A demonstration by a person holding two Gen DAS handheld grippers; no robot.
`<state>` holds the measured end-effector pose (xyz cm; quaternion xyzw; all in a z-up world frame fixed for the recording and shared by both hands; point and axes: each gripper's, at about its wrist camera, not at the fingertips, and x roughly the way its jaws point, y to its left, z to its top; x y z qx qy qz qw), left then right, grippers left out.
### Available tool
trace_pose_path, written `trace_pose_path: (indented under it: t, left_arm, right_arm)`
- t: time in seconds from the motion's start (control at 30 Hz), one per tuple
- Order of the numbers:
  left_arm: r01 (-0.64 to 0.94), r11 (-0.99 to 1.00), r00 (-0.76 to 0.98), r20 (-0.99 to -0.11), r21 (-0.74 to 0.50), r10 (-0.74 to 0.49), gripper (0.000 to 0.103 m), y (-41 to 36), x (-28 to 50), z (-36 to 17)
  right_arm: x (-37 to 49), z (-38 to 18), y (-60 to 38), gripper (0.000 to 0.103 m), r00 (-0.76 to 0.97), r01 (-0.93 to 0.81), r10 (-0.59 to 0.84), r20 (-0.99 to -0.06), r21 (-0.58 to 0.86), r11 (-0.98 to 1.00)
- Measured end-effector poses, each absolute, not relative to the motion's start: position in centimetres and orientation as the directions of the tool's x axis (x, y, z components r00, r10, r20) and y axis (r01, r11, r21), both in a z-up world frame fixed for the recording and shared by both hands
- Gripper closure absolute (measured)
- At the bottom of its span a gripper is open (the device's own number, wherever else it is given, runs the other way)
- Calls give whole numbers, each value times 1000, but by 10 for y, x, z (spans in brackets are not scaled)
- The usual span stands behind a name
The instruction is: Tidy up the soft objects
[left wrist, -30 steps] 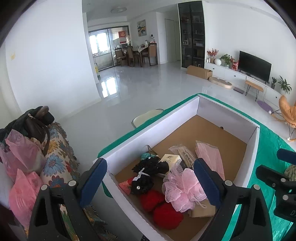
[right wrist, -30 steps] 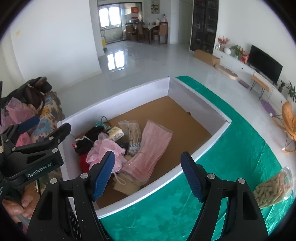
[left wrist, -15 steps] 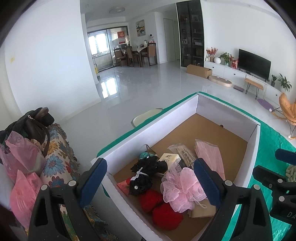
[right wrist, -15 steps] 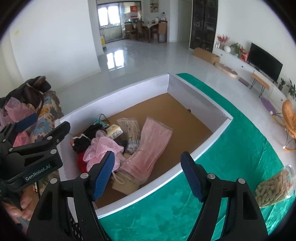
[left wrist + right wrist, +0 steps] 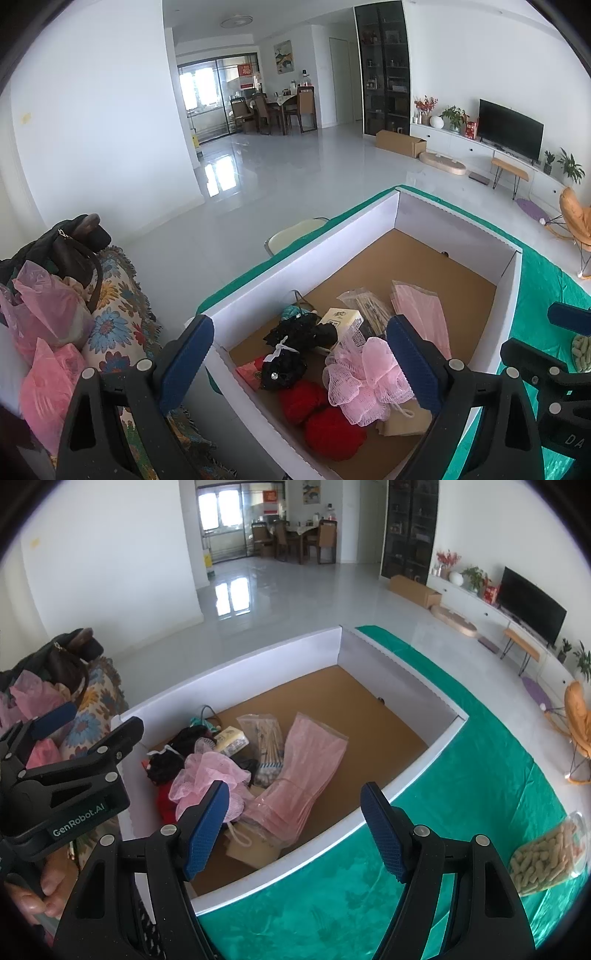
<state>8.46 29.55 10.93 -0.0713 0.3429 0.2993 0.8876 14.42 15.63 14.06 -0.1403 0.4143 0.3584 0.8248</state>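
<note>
As before, both claws agape

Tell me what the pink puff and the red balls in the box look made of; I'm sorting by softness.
Pink puff: gathered nylon-like mesh, slightly sheer, open netting visible. Red balls: probably yarn or fuzzy knit, matte, soft-edged surface; strands too blurred to confirm.

White lettering reading "GenRobot.AI" is showing on the black body of the left hand-held gripper in the right wrist view. In the left wrist view, the letters "DA" are showing on the black body of the right hand-held gripper at the frame's edge, the rest being cut off. Print on the small cream box is staying too small to read.
</note>
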Motion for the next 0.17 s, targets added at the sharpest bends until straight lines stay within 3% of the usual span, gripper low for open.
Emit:
trace_pose_path:
  t: [0.17]
  left_arm:
    - [-591,804,599,-635,60,488,7,295,79,111]
  right_arm:
    - [144,141,156,26,399,-708,477,-783,68,703]
